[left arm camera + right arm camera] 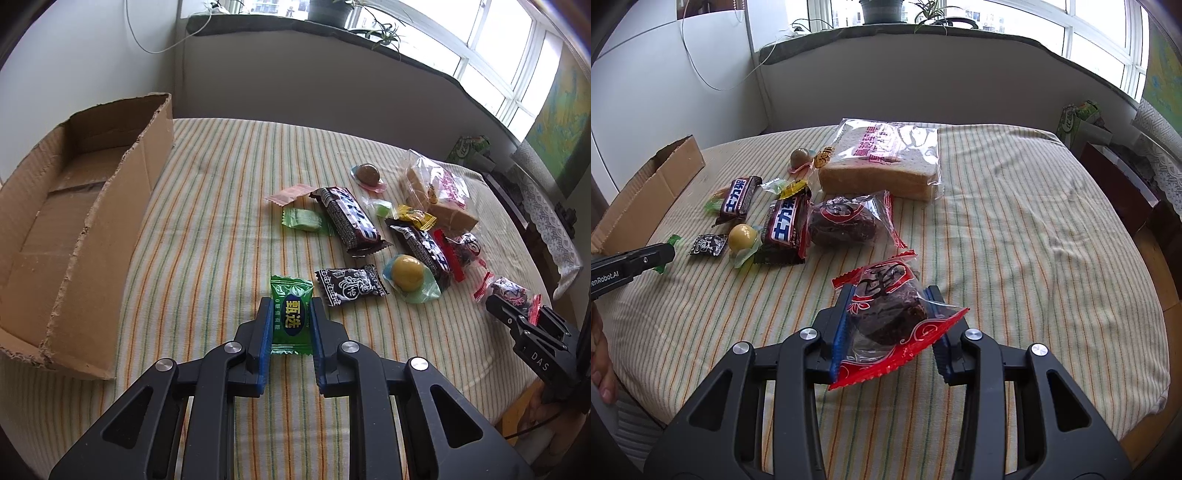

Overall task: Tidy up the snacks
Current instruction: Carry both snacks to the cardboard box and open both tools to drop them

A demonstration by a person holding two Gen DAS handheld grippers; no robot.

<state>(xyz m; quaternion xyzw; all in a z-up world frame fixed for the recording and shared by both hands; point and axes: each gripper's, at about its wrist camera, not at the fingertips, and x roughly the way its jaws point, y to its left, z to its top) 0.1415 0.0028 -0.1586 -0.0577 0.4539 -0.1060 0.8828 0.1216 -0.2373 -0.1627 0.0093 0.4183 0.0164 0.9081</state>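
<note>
My left gripper [290, 317] is shut on a green candy packet [291, 314] low over the striped cloth [207, 206]. My right gripper [890, 308] is shut on a red-edged packet with a dark cake [886, 306]; that packet also shows at the right in the left wrist view [511, 291]. An open cardboard box [74, 221] stands to the left. Loose snacks lie in the middle: two dark chocolate bars [349, 219] [785, 227], a small black packet [349, 284], a yellow jelly cup [408, 275], a bread bag [882, 162], another dark cake packet [849, 219].
A brown jelly cup [369, 173], a pale green candy [304, 219], a pink sachet [290, 194] and a yellow candy [415, 216] lie among the snacks. A green box [1078, 118] and dark furniture stand beyond the right edge. A windowsill with plants runs behind.
</note>
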